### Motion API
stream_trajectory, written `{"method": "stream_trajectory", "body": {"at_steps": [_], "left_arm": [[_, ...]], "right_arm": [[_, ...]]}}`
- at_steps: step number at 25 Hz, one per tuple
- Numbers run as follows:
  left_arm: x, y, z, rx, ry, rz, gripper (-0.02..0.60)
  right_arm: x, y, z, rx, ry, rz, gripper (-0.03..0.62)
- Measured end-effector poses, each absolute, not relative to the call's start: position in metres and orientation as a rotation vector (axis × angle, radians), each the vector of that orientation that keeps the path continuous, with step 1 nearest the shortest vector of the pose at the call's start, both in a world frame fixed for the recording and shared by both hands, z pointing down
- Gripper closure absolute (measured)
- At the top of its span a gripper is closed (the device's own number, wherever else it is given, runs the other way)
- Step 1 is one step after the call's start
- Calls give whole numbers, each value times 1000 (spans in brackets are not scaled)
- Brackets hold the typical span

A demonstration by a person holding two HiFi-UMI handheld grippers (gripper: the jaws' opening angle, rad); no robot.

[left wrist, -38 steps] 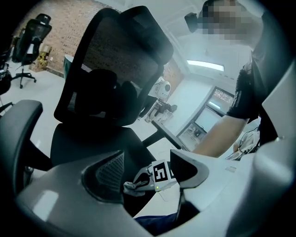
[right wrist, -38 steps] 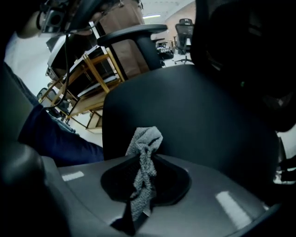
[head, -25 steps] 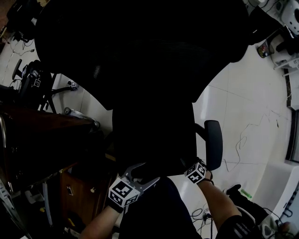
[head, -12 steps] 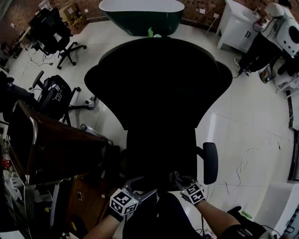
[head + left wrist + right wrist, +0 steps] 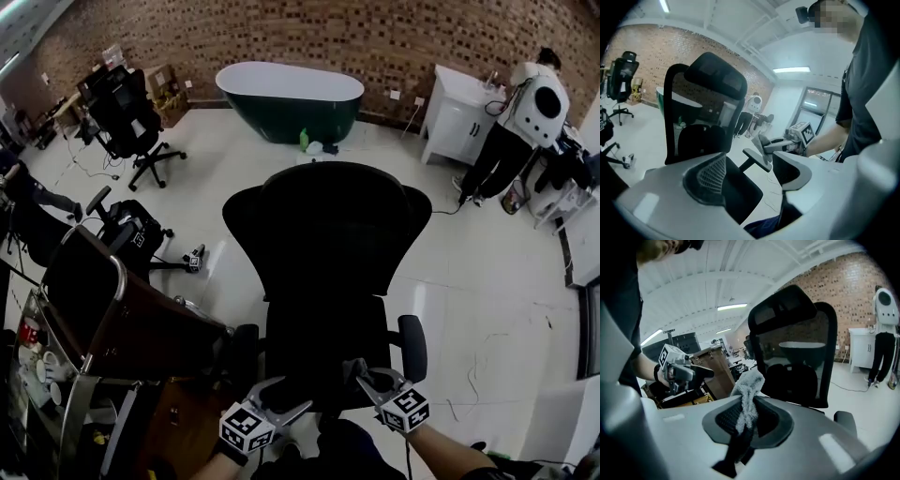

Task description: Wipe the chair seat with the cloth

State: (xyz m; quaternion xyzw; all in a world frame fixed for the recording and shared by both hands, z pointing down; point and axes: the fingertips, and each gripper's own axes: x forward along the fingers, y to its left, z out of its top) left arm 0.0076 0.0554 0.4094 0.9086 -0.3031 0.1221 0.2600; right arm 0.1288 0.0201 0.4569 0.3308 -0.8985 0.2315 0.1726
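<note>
A black mesh-backed office chair (image 5: 323,244) stands straight in front of me, its seat (image 5: 323,352) just beyond both grippers. In the head view my left gripper (image 5: 292,396) hangs open at the seat's near edge, with nothing between its fingers. The left gripper view shows the seat (image 5: 740,192) through its wide gap. My right gripper (image 5: 356,370) is shut on a small pale fluffy cloth (image 5: 748,390), which sticks up from between the jaws. The cloth (image 5: 759,143) is held above the near right part of the seat, beside the right armrest (image 5: 412,347).
A brown wooden cabinet (image 5: 141,328) with a metal rail stands close on the left. Other black office chairs (image 5: 127,122) sit farther left. A dark green bathtub (image 5: 291,98) and a white cabinet (image 5: 459,117) line the brick wall. A person (image 5: 525,122) stands at the far right.
The head view has lifted and drawn back, so the chair looks smaller and the whole room shows. Both grippers sit lower in the frame; the right one stays shut on the cloth.
</note>
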Motion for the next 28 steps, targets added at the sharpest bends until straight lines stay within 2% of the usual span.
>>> {"method": "stream_trajectory", "body": {"at_steps": [15,28], "left_arm": [[-52,261,349,2619,-672,276,247],[-50,339,319,2639,-705,218,247]], "right_arm": [[94,198,339,1344,-2680,796,548],[118,316,293,1390,-2730,715,548]]}}
